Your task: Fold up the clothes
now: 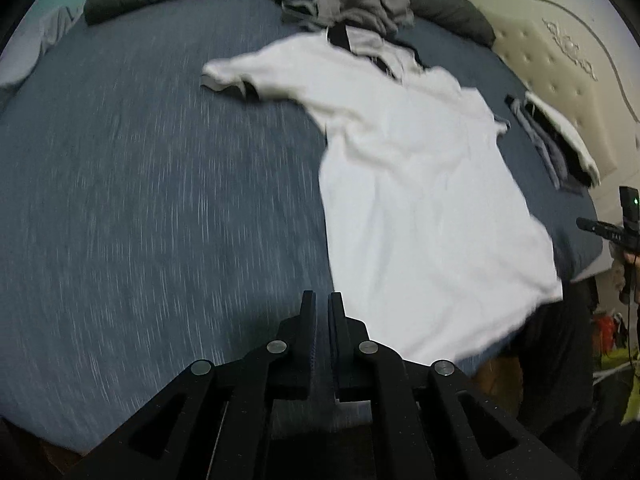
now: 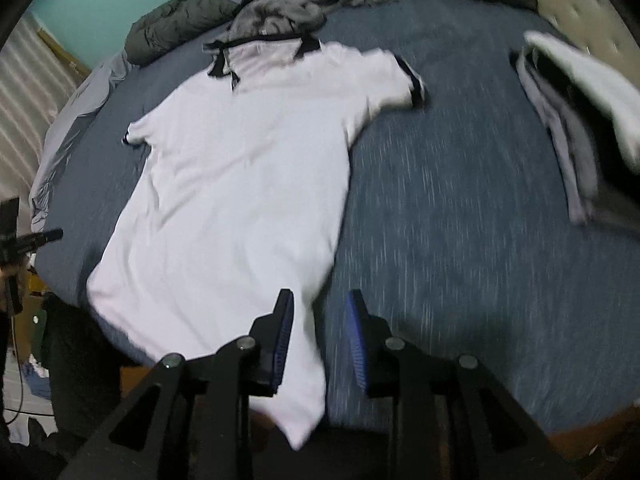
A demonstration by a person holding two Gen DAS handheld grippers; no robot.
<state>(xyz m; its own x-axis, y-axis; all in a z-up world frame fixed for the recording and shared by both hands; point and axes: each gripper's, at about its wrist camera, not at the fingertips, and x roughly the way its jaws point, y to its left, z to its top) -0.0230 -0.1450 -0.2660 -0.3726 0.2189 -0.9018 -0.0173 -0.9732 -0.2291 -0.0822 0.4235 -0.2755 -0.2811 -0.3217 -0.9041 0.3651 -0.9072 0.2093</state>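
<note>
Both grippers hover above the blue bed [image 1: 140, 200]: left gripper [image 1: 322, 304] nearly closed and empty, right gripper [image 2: 320, 304] wide over the hem of the white polo shirt [image 2: 240, 168], spread flat. Its overhanging corner might slip floorward.

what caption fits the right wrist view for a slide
Open right gripper above the hem of a white polo shirt spread flat on a blue bed.
</note>
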